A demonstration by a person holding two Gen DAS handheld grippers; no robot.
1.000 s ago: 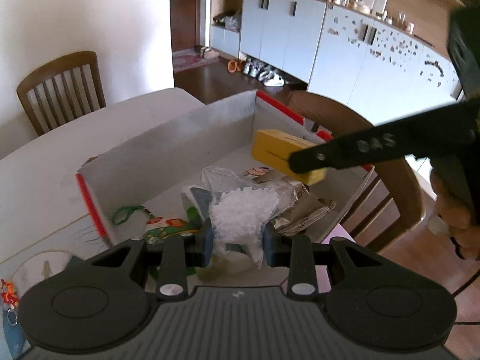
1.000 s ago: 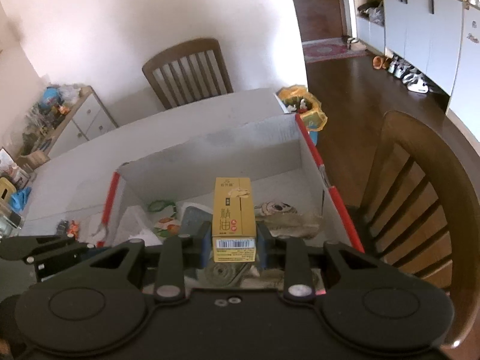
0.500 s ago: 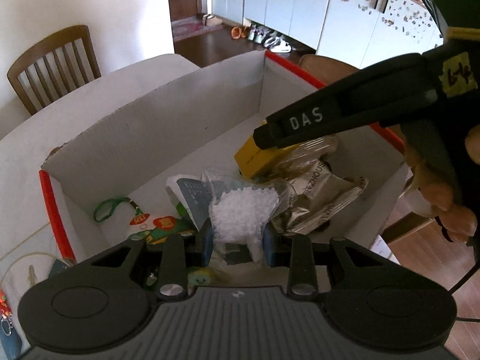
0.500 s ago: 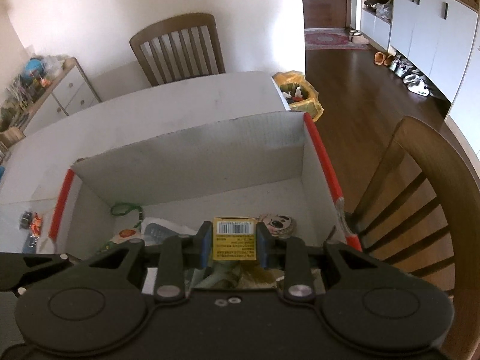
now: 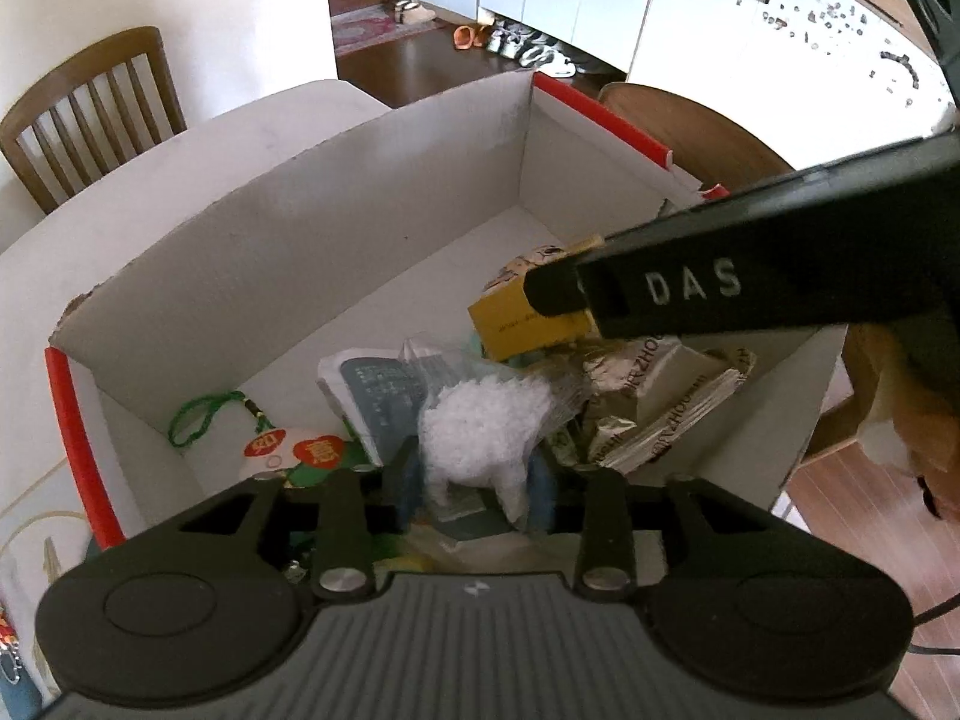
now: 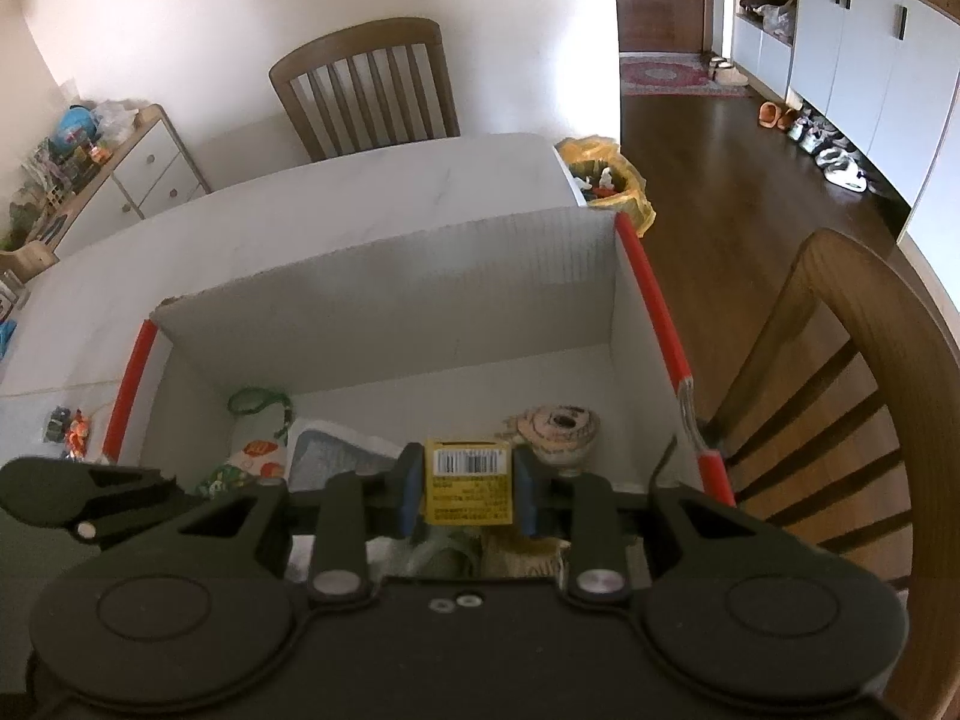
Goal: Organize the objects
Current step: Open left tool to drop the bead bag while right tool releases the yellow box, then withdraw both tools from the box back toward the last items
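Note:
A white cardboard box with red edges (image 5: 300,228) stands on the table; it also shows in the right wrist view (image 6: 390,294). My left gripper (image 5: 477,480) is shut on a clear bag of white granules (image 5: 486,420), held low inside the box. My right gripper (image 6: 468,489) is shut on a yellow carton (image 6: 468,483) with a barcode, also low in the box. In the left wrist view the right gripper's arm (image 5: 720,282) crosses over the box with the yellow carton (image 5: 528,321) at its tip.
In the box lie silver packets (image 5: 666,396), a green-corded charm (image 5: 288,450), a blue-grey packet (image 5: 372,384) and a round patterned item (image 6: 558,426). Wooden chairs stand at the table's far side (image 6: 366,90) and right (image 6: 840,390). Small toys (image 6: 66,426) lie left of the box.
Both grippers have gone down deeper into the box with their loads. The yellow carton has tipped down, so its barcode end now faces the right wrist camera.

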